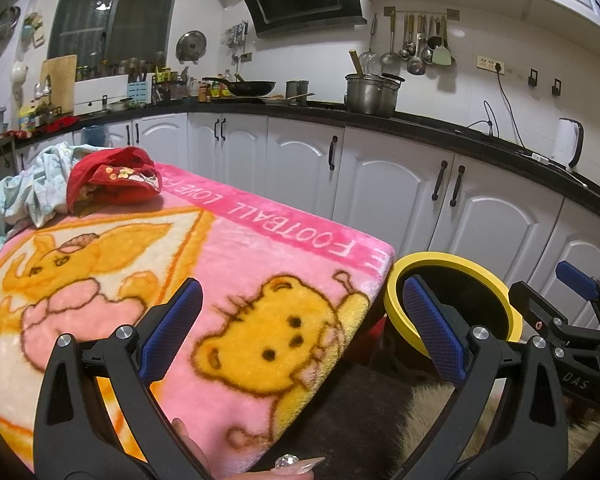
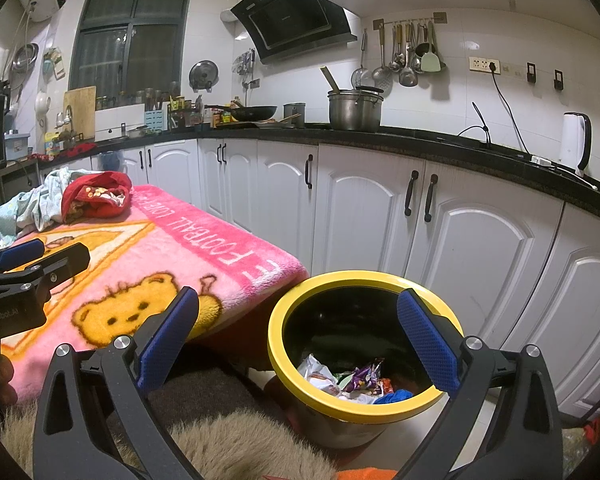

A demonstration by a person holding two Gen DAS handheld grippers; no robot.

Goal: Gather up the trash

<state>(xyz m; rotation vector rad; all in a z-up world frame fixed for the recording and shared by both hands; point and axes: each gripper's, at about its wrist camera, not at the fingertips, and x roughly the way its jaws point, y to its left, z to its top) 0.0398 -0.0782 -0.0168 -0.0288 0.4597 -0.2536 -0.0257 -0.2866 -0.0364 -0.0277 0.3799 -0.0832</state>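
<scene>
Left tongs (image 1: 302, 324) spread wide, nothing between the blue pads, hovering over the near corner of the table draped in a fluffy pink blanket with yellow bear print (image 1: 228, 280). From the left wrist cam I see no loose trash on that blanket, just a crumpled red cloth w/ flower patches (image 1: 112, 182) and a pale blue floral garment (image 1: 36, 188) bunched at the far end. Yellow-rimmed round black bin (image 1: 404, 268) sits on the floor just beside the table corner; its inside reads as plain dark from here, contents not visible. The other tool's black frame pokes in at right edge.

Right wrist cam now: right tongs (image 2: 298, 332) also fully open, empty, poised above the bin (image 2: 284, 344). Bin bottom holds a heap of crumpled snack wrappers (image 2: 356, 378), white, purple, a blue bit. So I judge collection mostly done, maybe finished: trash in bin, none left on the tabletop that I can spot.

Caveats: floor behind the bin and under the table is hidden, table's left side cut off, and anything under the cloths I can't see. Furry brown material at bottom edge, can't tell what it is.
</scene>
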